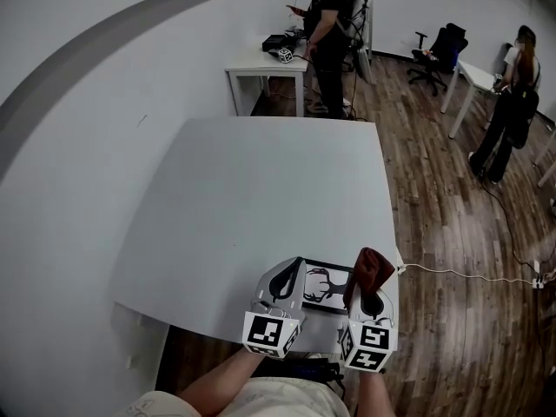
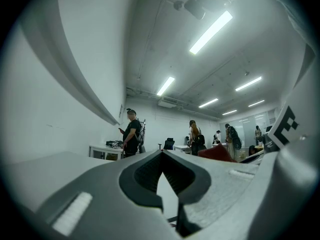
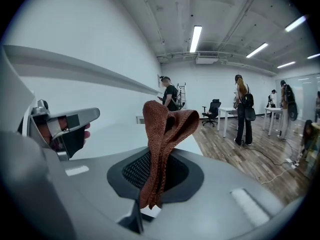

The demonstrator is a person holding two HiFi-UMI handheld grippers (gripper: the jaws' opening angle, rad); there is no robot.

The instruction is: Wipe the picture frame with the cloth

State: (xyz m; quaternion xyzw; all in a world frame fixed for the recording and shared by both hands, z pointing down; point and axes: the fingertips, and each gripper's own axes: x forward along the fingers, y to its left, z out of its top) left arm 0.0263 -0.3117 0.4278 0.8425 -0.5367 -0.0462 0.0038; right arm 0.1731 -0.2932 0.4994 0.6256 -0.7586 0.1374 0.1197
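Rust-brown knitted cloth [image 3: 162, 134] stands up out of the right gripper [image 3: 152, 179], folded over at its top, with the two jaws clamped on its lower end. In the head view this gripper sits at the lower right of centre, just over the right end of the picture frame [image 1: 328, 287]. The frame is black-edged with a dark antlered drawing on a white ground, and it lies at the near edge of the white table [image 1: 261, 198], low in the frame. The left gripper [image 1: 285, 287] covers the frame's left edge. In its own view its jaw tips are pressed together, and a white patch with a dark line shows through the gap below them; whether the tips catch the frame cannot be told. At the top of the head view, a person in black [image 1: 328, 24] stands by a small white desk [image 1: 261, 66] on the wooden floor [image 1: 452, 224].
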